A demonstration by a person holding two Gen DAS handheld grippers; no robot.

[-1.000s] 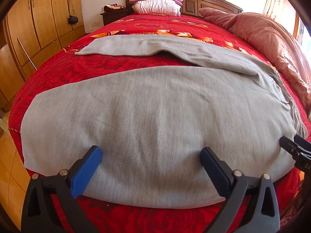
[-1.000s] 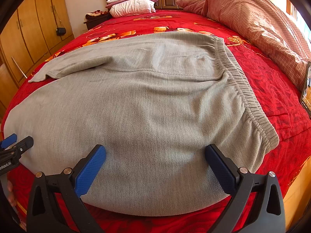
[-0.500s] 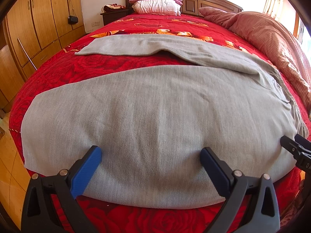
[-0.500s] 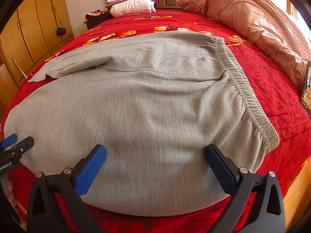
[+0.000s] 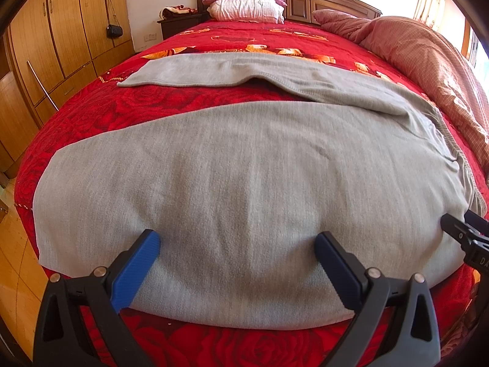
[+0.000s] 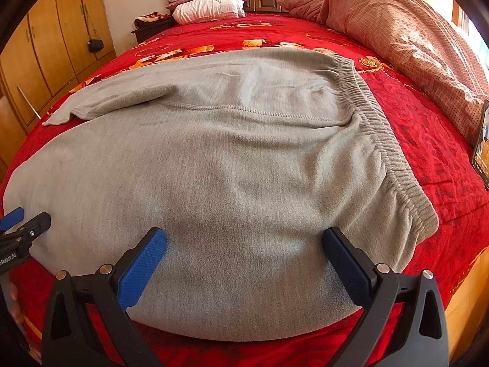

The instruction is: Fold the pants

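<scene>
Grey fleece pants lie spread flat on the red bed. The near leg runs along the front edge, and the far leg angles away to the left. The elastic waistband is at the right. My left gripper stands open over the near leg's lower edge, fingers wide apart with nothing between them. My right gripper is open too, over the hip part near the waistband. Each gripper's tip shows at the edge of the other's view.
A red floral bedspread covers the bed. A pink checked quilt is bunched along the right side. Pillows lie stacked at the headboard. Wooden wardrobes stand on the left. A phone stands at the right edge.
</scene>
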